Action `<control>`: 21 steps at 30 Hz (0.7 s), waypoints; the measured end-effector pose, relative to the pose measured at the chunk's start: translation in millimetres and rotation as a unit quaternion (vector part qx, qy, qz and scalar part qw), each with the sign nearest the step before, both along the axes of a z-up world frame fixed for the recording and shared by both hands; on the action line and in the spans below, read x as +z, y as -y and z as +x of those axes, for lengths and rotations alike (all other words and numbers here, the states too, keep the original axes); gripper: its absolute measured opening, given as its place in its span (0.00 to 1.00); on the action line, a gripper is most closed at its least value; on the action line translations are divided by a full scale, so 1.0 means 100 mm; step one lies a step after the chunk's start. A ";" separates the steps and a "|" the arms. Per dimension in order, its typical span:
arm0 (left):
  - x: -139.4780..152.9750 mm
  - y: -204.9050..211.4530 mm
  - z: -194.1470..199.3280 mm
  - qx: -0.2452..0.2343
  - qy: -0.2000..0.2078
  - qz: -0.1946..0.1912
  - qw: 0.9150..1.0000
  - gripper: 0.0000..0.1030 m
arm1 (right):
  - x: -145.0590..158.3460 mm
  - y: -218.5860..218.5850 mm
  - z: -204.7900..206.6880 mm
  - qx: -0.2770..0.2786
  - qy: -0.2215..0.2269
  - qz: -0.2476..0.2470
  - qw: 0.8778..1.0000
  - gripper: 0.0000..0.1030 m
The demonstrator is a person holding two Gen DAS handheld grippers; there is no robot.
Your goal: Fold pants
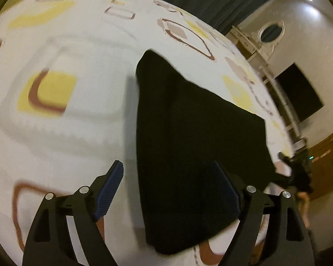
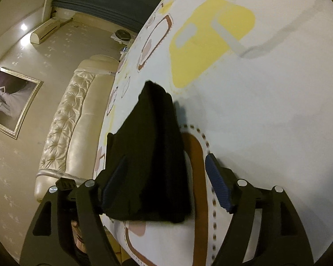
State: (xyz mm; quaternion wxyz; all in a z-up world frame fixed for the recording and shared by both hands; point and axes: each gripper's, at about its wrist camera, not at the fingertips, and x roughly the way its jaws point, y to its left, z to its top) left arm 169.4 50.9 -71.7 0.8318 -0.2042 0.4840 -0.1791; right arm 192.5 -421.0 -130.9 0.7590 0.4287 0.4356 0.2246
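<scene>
Left gripper [image 1: 169,190]: jaws spread wide, nothing clamped. Right gripper [image 2: 165,182]: jaws wide, nothing gripped. Black pants [image 1: 188,137], folded into compact bundle, lying on patterned bedsheet [image 1: 66,133], between each gripper's blue pads [image 1: 110,194]. Cream tufted headboard [image 2: 71,119] beside bed.

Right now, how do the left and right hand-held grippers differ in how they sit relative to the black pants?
The left hand-held gripper has its right pad over the pants and its left pad over bare sheet. The right hand-held gripper mirrors this: left pad over pants, right pad over sheet. Both stand open, pressing nothing.
</scene>
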 end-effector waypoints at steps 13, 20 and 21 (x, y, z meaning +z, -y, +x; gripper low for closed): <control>-0.26 0.11 -0.09 0.002 -0.045 -0.103 0.994 0.79 | -0.01 -0.39 -0.12 0.027 -0.007 -0.005 1.000 0.72; -0.31 0.23 -0.07 0.011 -0.041 -0.090 0.995 0.64 | 0.00 -0.53 -0.13 0.027 -0.008 -0.024 0.999 0.70; -0.31 0.23 -0.09 0.010 -0.040 -0.081 0.996 0.62 | 0.01 -0.56 -0.12 0.034 -0.012 -0.036 0.999 0.64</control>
